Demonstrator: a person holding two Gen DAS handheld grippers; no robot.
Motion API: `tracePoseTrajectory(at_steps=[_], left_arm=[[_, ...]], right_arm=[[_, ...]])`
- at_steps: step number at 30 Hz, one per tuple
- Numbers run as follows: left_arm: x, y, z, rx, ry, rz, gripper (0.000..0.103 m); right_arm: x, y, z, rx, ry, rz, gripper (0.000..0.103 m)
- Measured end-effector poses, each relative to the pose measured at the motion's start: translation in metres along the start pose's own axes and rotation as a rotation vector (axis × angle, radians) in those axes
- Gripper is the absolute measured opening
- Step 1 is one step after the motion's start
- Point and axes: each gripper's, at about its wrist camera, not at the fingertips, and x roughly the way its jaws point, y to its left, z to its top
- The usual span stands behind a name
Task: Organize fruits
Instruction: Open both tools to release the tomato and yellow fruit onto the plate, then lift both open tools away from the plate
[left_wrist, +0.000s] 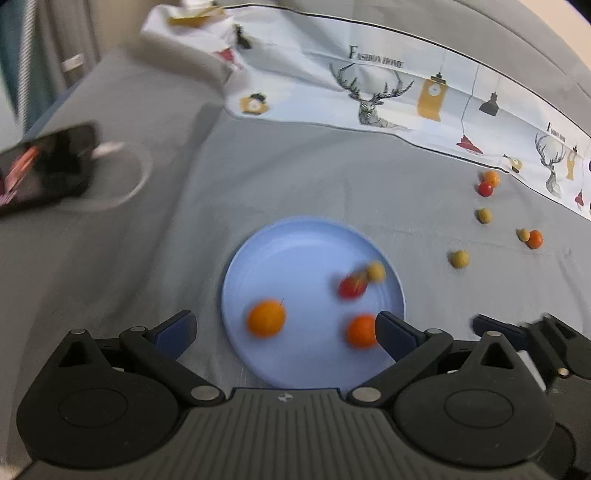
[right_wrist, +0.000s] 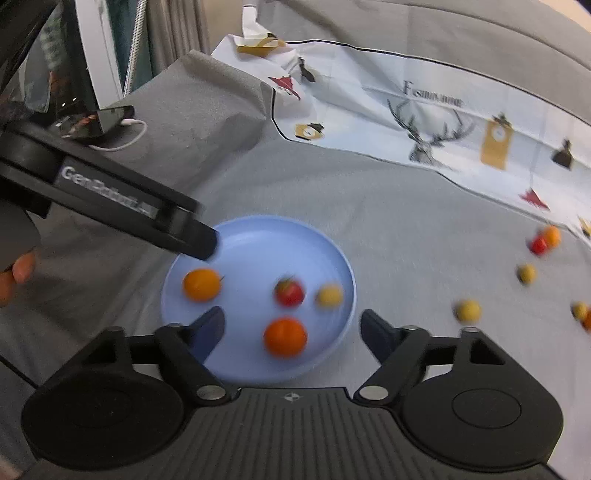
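A light blue plate (left_wrist: 295, 243) (right_wrist: 258, 236) lies on the grey cloth. It holds two orange fruits (left_wrist: 266, 318) (right_wrist: 285, 336), a red one (left_wrist: 352, 286) (right_wrist: 289, 291) and a small yellow one (left_wrist: 376, 272) (right_wrist: 329, 296). My left gripper (left_wrist: 284, 330) is open and empty over the plate's near edge; its arm shows in the right wrist view (right_wrist: 110, 206). My right gripper (right_wrist: 291, 332) is open and empty above the plate's near side; its fingers (left_wrist: 491, 325) show at the right of the left wrist view. Several loose fruits (left_wrist: 460, 258) (right_wrist: 468, 311) lie on the cloth to the right.
A white printed cloth with deer and lamp pictures (left_wrist: 369, 92) (right_wrist: 424, 122) lies crumpled at the back. A black phone with a white cable (left_wrist: 48, 166) (right_wrist: 107, 120) sits at the far left. A window frame (right_wrist: 96, 55) stands behind it.
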Motion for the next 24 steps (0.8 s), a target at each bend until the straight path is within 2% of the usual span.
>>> tracePoseTrajectory(at_steps=[5, 9, 16, 24], left_arm=[[-0.028, 0.003, -0.04, -0.044, 0.046, 0.021, 0.103], [-0.047, 0.001, -0.067, -0.05, 0.057, 0.026, 0.103], [-0.074, -0.011, -0.096, -0.045, 0.035, 0.027, 0.103], [-0.104, -0.024, -0.118, -0.035, -0.003, 0.069, 0.103]], right_arm=[[-0.045, 0.003, -0.031, 0.066, 0.027, -0.005, 0.093], [-0.076, 0.011, -0.049, 0.085, 0.018, -0.014, 0.095], [-0.121, 0.026, -0.061, 0.037, -0.081, -0.053, 0.1], [-0.162, 0.03, -0.076, 0.022, -0.165, -0.072, 0.1]])
